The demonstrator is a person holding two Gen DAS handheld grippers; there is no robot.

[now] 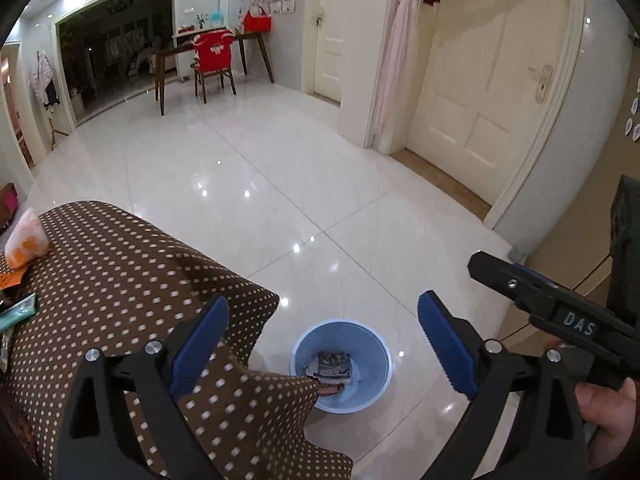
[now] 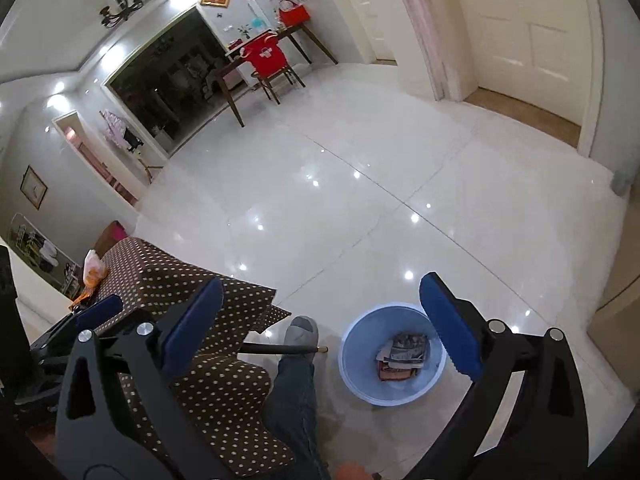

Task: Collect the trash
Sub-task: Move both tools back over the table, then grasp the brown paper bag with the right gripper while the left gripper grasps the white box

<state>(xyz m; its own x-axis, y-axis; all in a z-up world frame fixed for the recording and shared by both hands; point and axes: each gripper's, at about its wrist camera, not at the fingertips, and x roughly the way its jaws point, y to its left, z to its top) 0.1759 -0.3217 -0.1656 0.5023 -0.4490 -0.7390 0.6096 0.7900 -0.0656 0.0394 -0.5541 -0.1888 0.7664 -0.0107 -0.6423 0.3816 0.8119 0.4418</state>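
Nearest the lens, the left gripper [image 1: 324, 344] has its blue-padded black jaws spread wide with nothing between them; the right gripper [image 2: 320, 328] is likewise gaping and empty, above the person's jeans-clad leg and grey-socked foot [image 2: 302, 330]. Below and ahead of both claws stands a round pale-blue plastic bin [image 1: 340, 366] on the glossy white tiled floor [image 1: 280, 184], already holding folded printed paper and a reddish wrapper [image 2: 402, 356]. To the left of the claws, a table under a brown cloth with cream dots [image 1: 120, 280] carries what looks like further litter: a puffy pink-and-orange plastic packet [image 1: 26, 240] and a flat teal wrapper [image 1: 18, 310] at its far-left side. Such packets are likely light, soft and crinkly, a bit slick; pinching a crimped end or a bunched fold seems safest, since flat film may slide from the pads.
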